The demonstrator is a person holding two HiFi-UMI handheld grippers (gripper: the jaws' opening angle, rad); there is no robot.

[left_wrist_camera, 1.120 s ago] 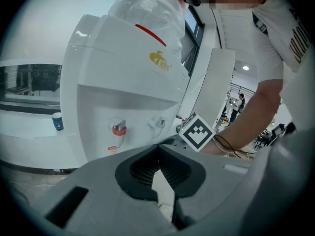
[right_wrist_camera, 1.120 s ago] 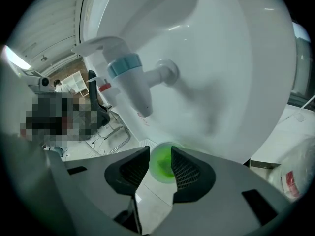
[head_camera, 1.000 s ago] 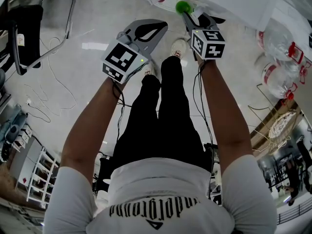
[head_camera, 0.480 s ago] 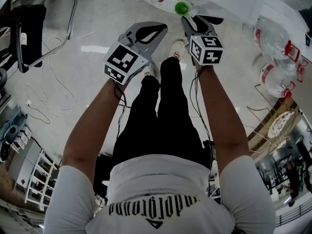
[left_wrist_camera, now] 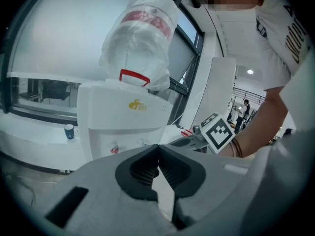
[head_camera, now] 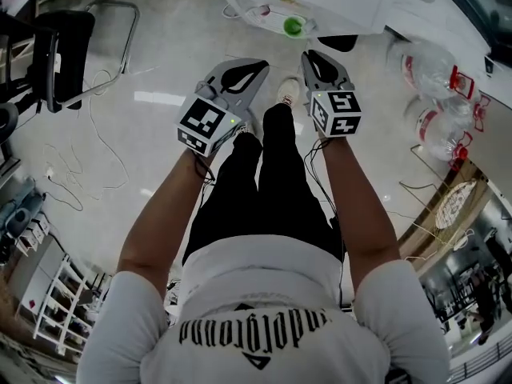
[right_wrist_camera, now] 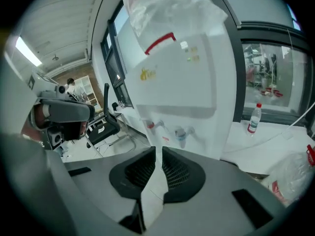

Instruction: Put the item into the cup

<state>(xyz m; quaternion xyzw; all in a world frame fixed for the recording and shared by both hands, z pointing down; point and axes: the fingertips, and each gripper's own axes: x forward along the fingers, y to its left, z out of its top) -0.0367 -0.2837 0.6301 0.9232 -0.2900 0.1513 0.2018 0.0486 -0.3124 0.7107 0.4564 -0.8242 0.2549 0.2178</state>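
A small green cup (head_camera: 294,26) stands on the white tabletop (head_camera: 360,6) at the top of the head view; what is inside it cannot be made out. Both grippers hang over the floor, short of the table. My left gripper (head_camera: 258,64) is shut and empty, its pads (left_wrist_camera: 156,167) meeting. My right gripper (head_camera: 309,55) points toward the cup from below it in the picture. Its jaws have just been closing and now stand a narrow slit apart at the pads (right_wrist_camera: 170,168), with nothing between them. Neither gripper view shows the cup.
A white water dispenser (left_wrist_camera: 123,117) with a bagged bottle (left_wrist_camera: 142,33) on top fills both gripper views. A paper cup (left_wrist_camera: 69,131) and a plastic bottle (right_wrist_camera: 253,118) stand on ledges. Bagged water jugs (head_camera: 432,62) lie on the floor at right, a chair (head_camera: 48,54) and cables (head_camera: 80,158) at left.
Both grippers have drawn back from the green cup and come up toward the head camera. The right jaws, wide apart beside the cup before, have narrowed to a slit.
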